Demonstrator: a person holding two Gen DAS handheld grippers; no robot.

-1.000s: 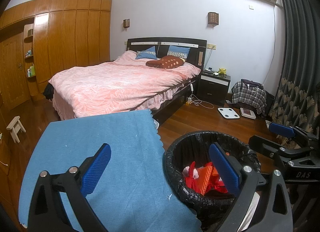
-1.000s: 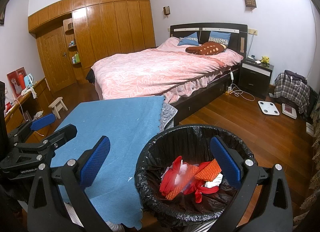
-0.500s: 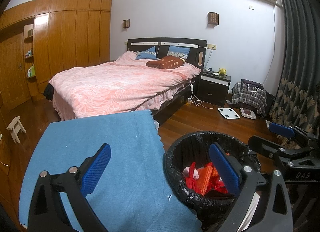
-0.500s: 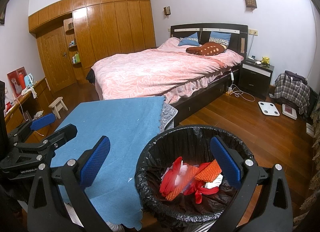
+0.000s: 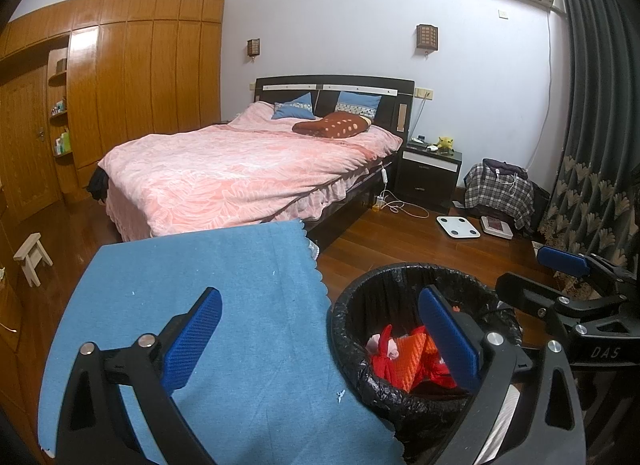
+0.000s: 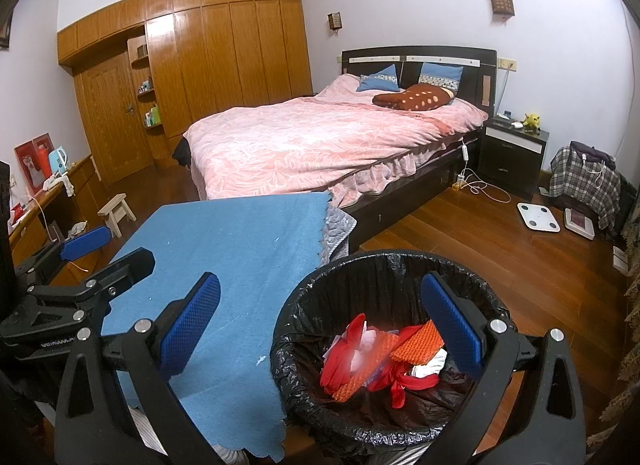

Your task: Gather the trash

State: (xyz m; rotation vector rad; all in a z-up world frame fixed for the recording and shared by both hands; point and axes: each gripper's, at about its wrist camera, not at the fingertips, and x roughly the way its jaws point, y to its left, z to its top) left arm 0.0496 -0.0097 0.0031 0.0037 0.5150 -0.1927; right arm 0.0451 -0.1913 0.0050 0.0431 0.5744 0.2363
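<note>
**Both tongs empty, trash sitting in the bin**

The trash [image 6: 380, 357] is a heap of red, orange and white scraps. It lies at the bottom of the round bin [image 6: 340, 265], which has a black bag inside. The bin stands on the wood floor, right beside the table with the blue cloth [image 6: 240, 249]. I can see no big scraps on the cloth, so the picking up looks done or close to done. There are only a few tiny pale specks on it, and they are too small to say what they are.

To do this step well, look over the cloth and the floor near the bin for any scrap that got missed. If one shows up, come down on it from above, close the blue pads on it firmly, and carry it over the middle of the bin before letting go. Stay clear of the black bag's rim, because it could snag and pull the bag loose.

The left gripper [image 5: 320, 339] has its two blue pads spread wide apart. Nothing is between them and they touch nothing. One pad sits over the cloth and the other over the bin.

The right gripper [image 6: 320, 323] is spread wide too, and it is empty. It hangs above the bin's near edge.
</note>
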